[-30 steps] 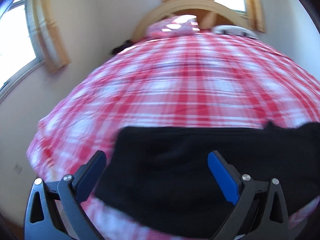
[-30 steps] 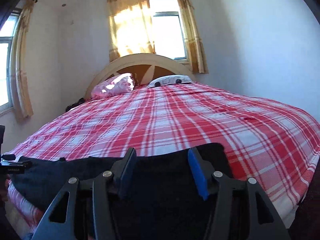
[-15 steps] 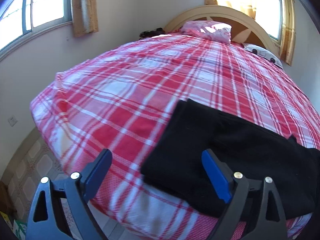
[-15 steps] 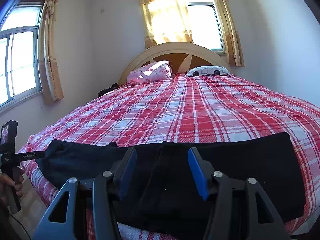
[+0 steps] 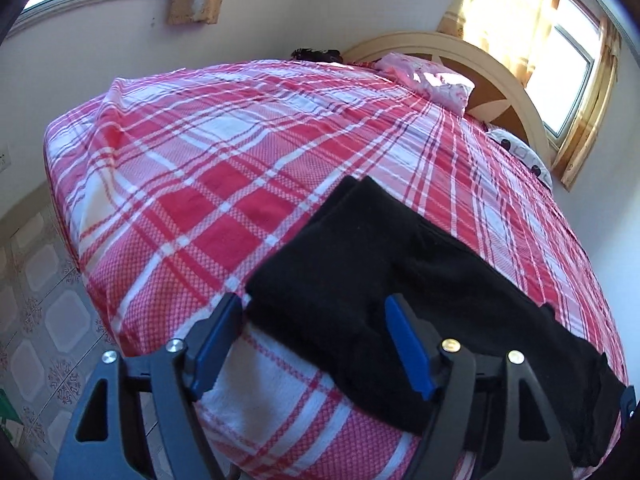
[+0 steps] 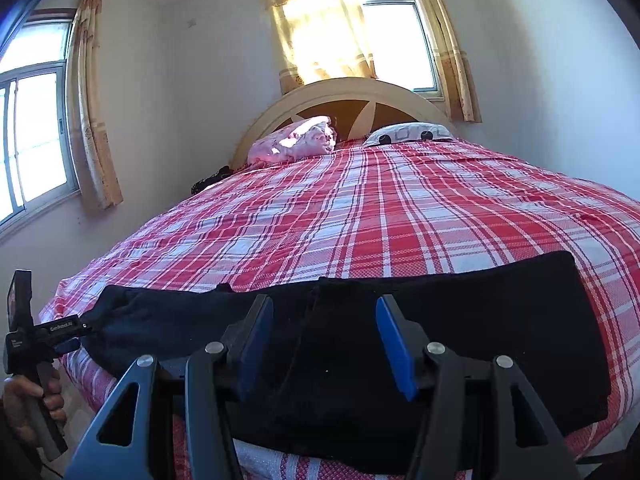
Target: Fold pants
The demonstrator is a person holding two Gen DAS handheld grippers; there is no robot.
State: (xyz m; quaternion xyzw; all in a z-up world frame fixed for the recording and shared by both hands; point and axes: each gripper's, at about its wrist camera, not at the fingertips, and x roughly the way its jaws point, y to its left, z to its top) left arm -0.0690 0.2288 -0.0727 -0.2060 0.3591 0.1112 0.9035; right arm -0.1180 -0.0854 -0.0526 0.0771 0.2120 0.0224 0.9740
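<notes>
Fingers of the left gripper (image 5: 316, 344) are closing, blue pads still apart around the near corner of the black pants (image 5: 360, 272), not yet pressing the cloth; a second ago they stood wider and hung over the middle of the garment. Right gripper (image 6: 324, 340) keeps its fingers half apart, as before, straddling the pants' near edge with nothing clamped; whether the pads touch the cloth cannot be told. Since a second ago the left view has swung aside, so the bed's corner and the tiled floor (image 5: 44, 300) now show.

Pants lie flat in a long band along the foot edge of the bed (image 6: 360, 208), their near hem close to where the checked cover drops off. Beyond them the red and white cover is open all the way to the pillows.

In the right view the person's hand (image 6: 28, 400) grips the left tool's handle just off the bed's corner. A pink pillow (image 6: 296, 140) and a patterned pillow (image 6: 412, 134) rest against the arched headboard (image 6: 344, 92), well apart from the pants, with curtains (image 6: 320, 28) behind
</notes>
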